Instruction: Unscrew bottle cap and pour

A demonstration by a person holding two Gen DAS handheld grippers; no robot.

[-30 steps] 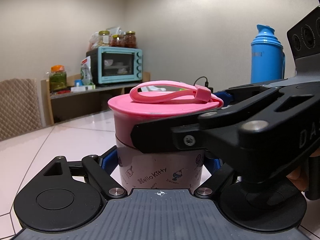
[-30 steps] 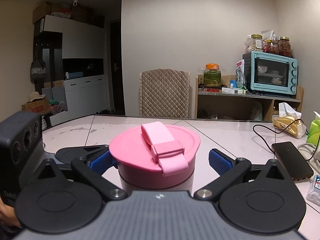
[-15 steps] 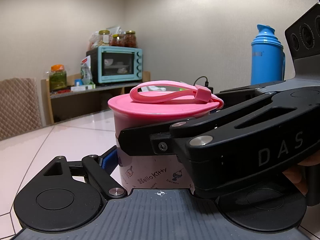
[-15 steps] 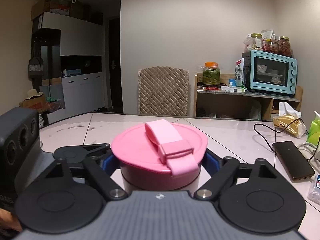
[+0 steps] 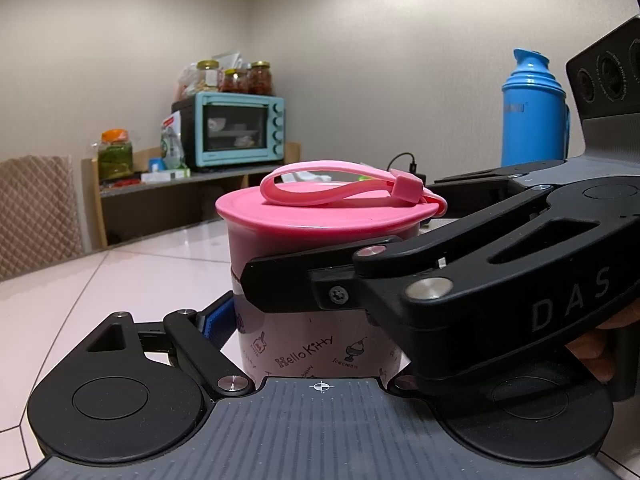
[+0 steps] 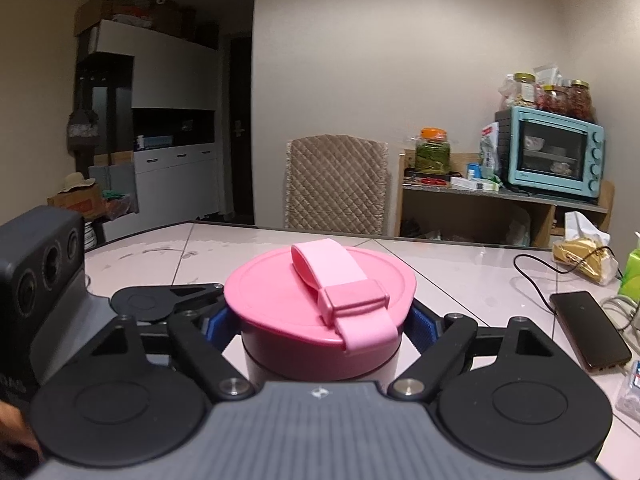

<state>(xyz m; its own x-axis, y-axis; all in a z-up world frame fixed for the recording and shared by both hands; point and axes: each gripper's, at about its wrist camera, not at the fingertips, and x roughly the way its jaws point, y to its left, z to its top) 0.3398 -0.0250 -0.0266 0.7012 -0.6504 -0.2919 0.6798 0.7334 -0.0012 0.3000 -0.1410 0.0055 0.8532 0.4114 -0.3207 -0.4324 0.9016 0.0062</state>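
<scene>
A pink Hello Kitty bottle (image 5: 312, 344) stands upright on the table, topped by a wide pink cap (image 5: 304, 220) with a loop strap. My left gripper (image 5: 312, 332) is shut on the bottle's body low down; its right finger is hidden behind the right gripper's arm. My right gripper (image 6: 320, 324) is shut on the cap (image 6: 288, 296), its blue pads (image 6: 422, 322) pressing both sides of the cap's rim. The right gripper's black arm (image 5: 460, 276) crosses in front of the bottle in the left wrist view.
A blue thermos (image 5: 534, 112) stands at the back right. A black phone (image 6: 586, 328) with a cable, a tissue pack (image 6: 582, 248) and a green carton (image 6: 632, 272) lie on the table to the right. A chair (image 6: 336, 184) and a shelf with a teal oven (image 6: 554, 152) stand beyond.
My right gripper has closed from open onto the cap and turned, carrying the cap's strap round. The left gripper keeps its hold on the bottle body.
</scene>
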